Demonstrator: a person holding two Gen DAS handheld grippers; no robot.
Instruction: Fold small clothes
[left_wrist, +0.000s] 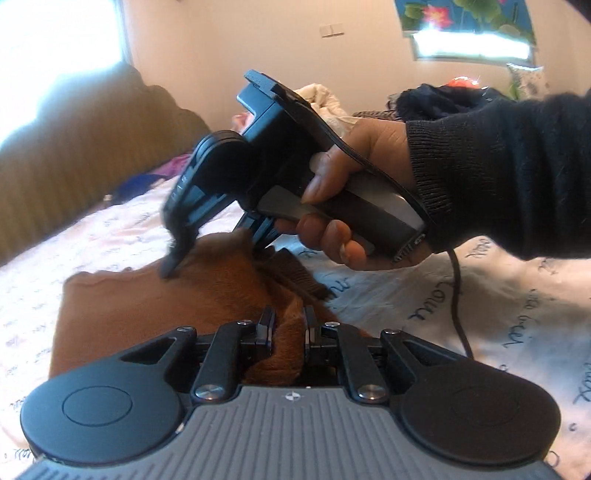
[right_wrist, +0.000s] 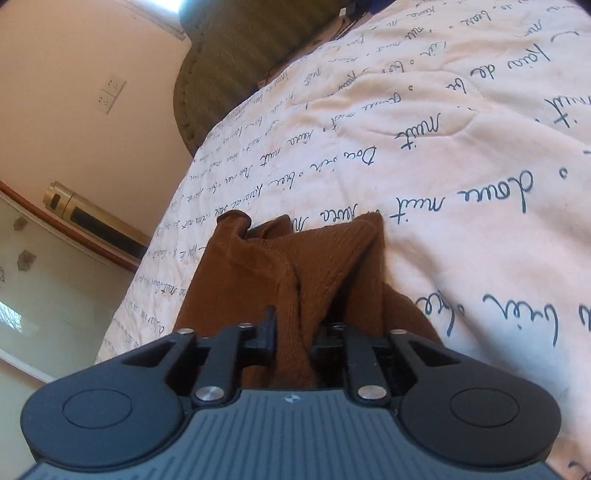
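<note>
Left hand-held gripper (left_wrist: 289, 332) clamps brown garment (left_wrist: 147, 302) | right hand-held gripper (right_wrist: 291, 332) pinches same garment | bedspread (right_wrist: 443, 147) beneath

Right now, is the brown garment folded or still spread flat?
Neither: the brown garment lies bunched and partly doubled over on the bedspread, with fabric gathered between both the left gripper and the right gripper.

garment (right_wrist: 295, 269): brown knit cloth, fuzzy, matt | bed cover (right_wrist: 461, 147): pale quilted cloth, printed script | my fingers (left_wrist: 266, 330): matt black plastic, shiny metal screws
</note>
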